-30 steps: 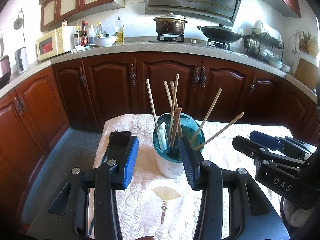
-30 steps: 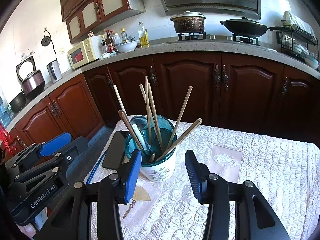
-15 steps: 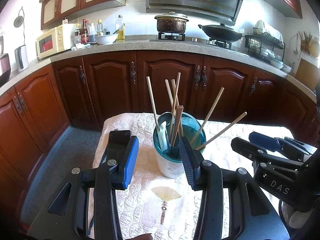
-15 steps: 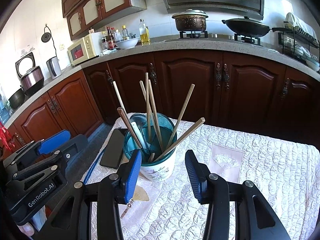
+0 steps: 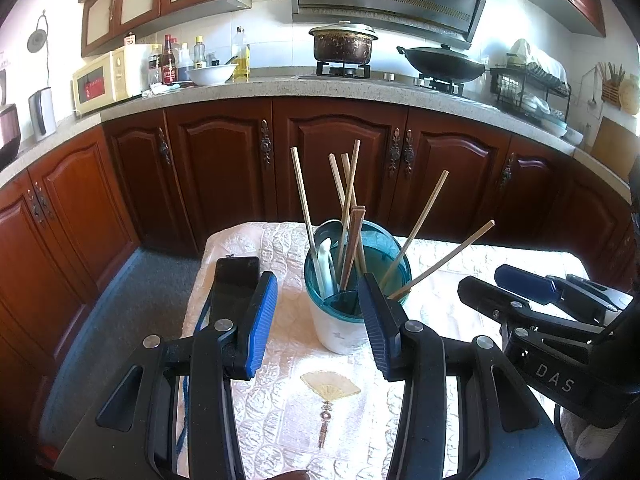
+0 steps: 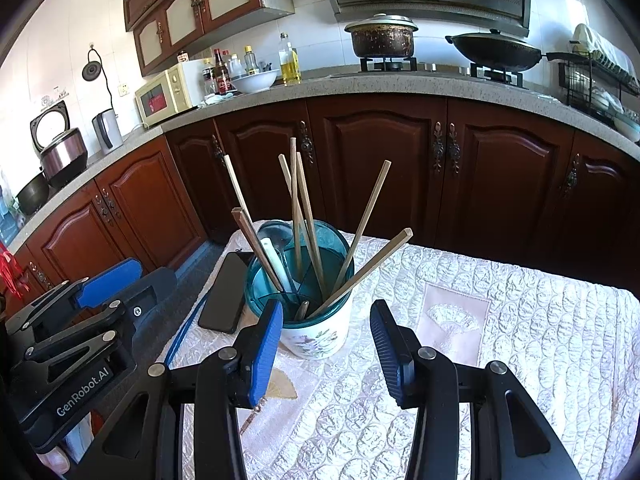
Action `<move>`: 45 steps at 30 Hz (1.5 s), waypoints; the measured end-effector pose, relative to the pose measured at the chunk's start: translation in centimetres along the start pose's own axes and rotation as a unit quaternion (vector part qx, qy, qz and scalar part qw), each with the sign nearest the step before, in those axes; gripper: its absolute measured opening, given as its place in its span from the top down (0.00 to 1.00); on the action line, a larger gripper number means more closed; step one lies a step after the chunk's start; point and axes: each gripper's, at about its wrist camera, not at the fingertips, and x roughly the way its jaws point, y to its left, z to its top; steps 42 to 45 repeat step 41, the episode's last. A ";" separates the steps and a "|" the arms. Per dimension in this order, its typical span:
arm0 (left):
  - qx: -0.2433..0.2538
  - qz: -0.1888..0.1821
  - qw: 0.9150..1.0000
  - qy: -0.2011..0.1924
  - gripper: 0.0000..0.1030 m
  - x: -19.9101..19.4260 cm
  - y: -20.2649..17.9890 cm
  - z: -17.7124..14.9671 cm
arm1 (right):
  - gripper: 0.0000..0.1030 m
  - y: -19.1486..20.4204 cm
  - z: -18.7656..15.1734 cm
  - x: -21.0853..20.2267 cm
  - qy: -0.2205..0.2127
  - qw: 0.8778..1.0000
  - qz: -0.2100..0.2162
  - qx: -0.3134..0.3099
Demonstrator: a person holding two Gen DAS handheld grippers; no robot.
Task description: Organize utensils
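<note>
A white utensil holder with a teal rim (image 5: 340, 332) (image 6: 316, 340) stands on the quilted cloth. It holds several wooden chopsticks (image 5: 418, 228) (image 6: 366, 212) leaning outward and a white spoon (image 5: 325, 264) (image 6: 276, 260). My left gripper (image 5: 316, 320) is open and empty, just in front of the holder. My right gripper (image 6: 326, 344) is open and empty, also just in front of it. Each gripper shows in the other's view, the right one (image 5: 516, 304) at the right edge and the left one (image 6: 92, 300) at the left edge.
A black phone (image 5: 234, 280) (image 6: 222, 292) lies on the cloth left of the holder, with a blue cable (image 6: 184, 336) beside it. The cream tablecloth (image 6: 520, 340) covers the table. Dark wood cabinets (image 5: 336, 168) and a counter with pots stand behind.
Both grippers have risen or tilted very slightly; the holder sits a little lower in both views. Nothing was taken hold of or let go.
</note>
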 end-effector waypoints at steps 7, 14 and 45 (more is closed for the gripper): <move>-0.001 0.001 1.000 0.000 0.60 0.0 0.0 0.0 | 0.58 0.2 0.0 0.1 0.002 1.000 0.001 -0.002; -0.002 0.001 1.000 0.000 0.60 0.0 -0.1 -0.1 | 0.58 0.3 -0.1 0.1 0.004 1.000 -0.001 -0.004; -0.006 -0.017 1.000 0.000 0.59 0.6 0.2 -0.8 | 0.58 -0.8 -1.0 1.0 0.018 1.000 -0.009 0.005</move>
